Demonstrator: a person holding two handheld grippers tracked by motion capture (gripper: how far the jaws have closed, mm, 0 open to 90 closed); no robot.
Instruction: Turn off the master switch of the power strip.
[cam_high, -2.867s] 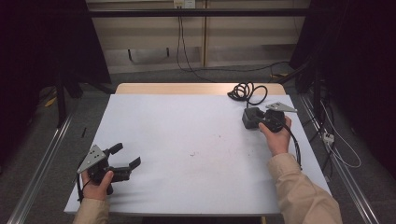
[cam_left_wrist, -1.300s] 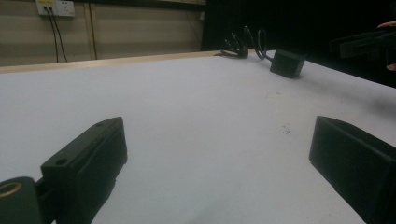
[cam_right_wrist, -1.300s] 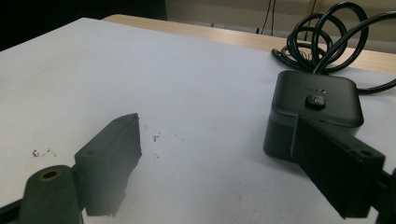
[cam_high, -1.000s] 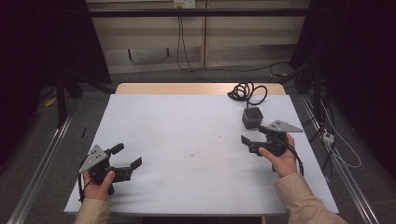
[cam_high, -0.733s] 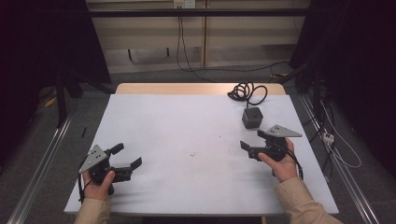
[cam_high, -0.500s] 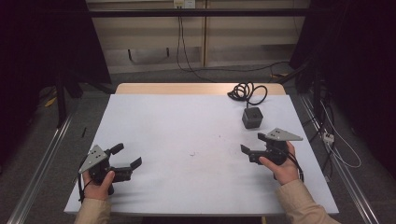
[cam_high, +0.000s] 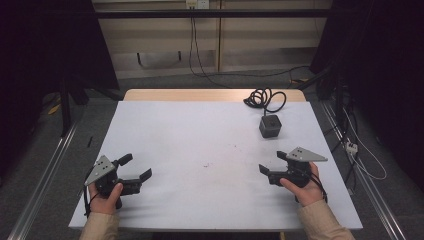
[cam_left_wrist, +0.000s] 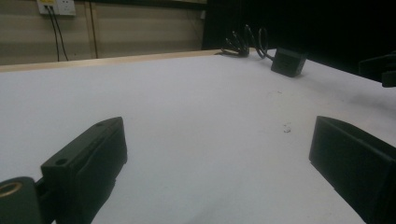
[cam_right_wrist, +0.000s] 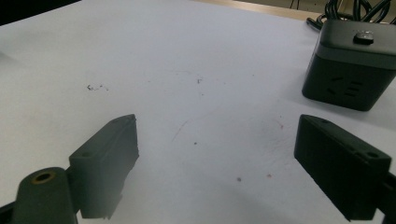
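You are holding the left gripper (cam_high: 135, 167) low over the near left part of the white table (cam_high: 200, 135), your left hand (cam_high: 106, 197) wrapped around its body, and its jaws are standing wide apart with nothing between them. In the left gripper view those jaws are framing bare white tabletop, and a small dark scuff mark (cam_left_wrist: 287, 127) is sitting just ahead of the one at the right of that view.

You are holding the right gripper (cam_high: 272, 162) over the near right part of the table, the right hand (cam_high: 302, 187) gripping it from behind, the grey three-cornered plate (cam_high: 306, 154) riding on top. Its jaws are spread wide too, gripping nothing, and pointing toward the table's middle.

The black cube power strip (cam_high: 270, 126) is sitting upright on the far right part of the table, well apart from both grippers. In the right gripper view it is showing beyond the jaw at the right, sockets on its side face and a button on top. Its coiled black cable (cam_high: 264, 98) is lying just behind it at the table's far edge.
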